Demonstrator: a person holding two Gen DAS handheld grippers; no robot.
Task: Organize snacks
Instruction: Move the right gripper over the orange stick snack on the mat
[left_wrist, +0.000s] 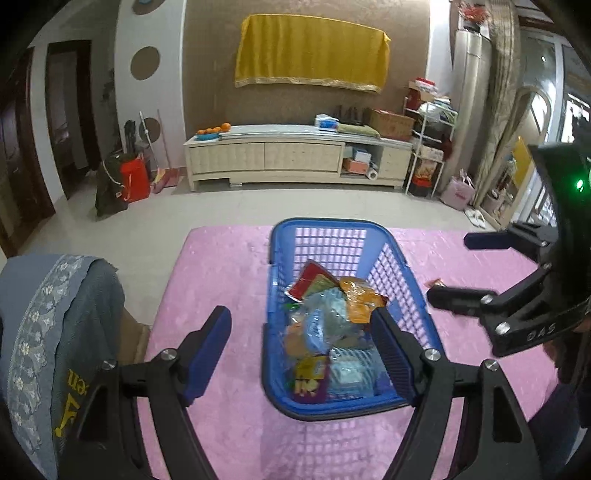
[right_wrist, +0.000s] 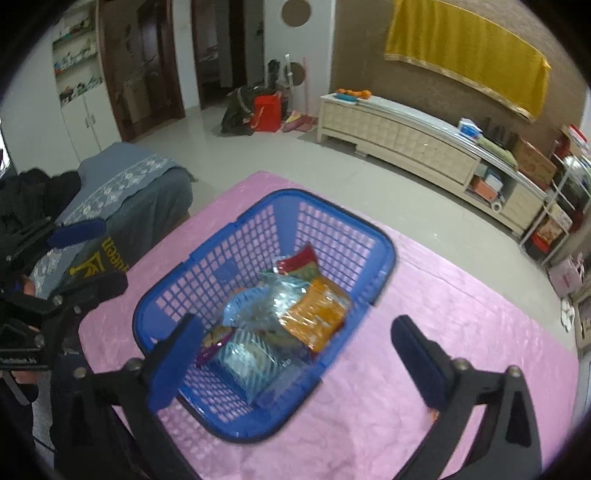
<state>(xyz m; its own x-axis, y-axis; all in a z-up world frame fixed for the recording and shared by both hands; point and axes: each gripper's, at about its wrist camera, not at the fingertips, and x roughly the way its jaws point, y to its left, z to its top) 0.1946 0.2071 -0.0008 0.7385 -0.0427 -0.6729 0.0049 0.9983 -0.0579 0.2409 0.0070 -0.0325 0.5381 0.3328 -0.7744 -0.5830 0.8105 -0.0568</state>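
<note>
Nearest, left hand-held gripper spread wide and empty, one blue pad over the pink cloth-covered bench, the other above the near end of the blue plastic lattice basket. Right hand-held gripper likewise gaping, nothing between its pads, straddling the basket's near corner. Crinkled snack packets heaped inside that basket. One small orange packet loose on the cloth beside the basket's right wall. Bare pink margin on both sides. Beyond the bench's far edge, open pale floor up to a cream low cabinet.
</note>
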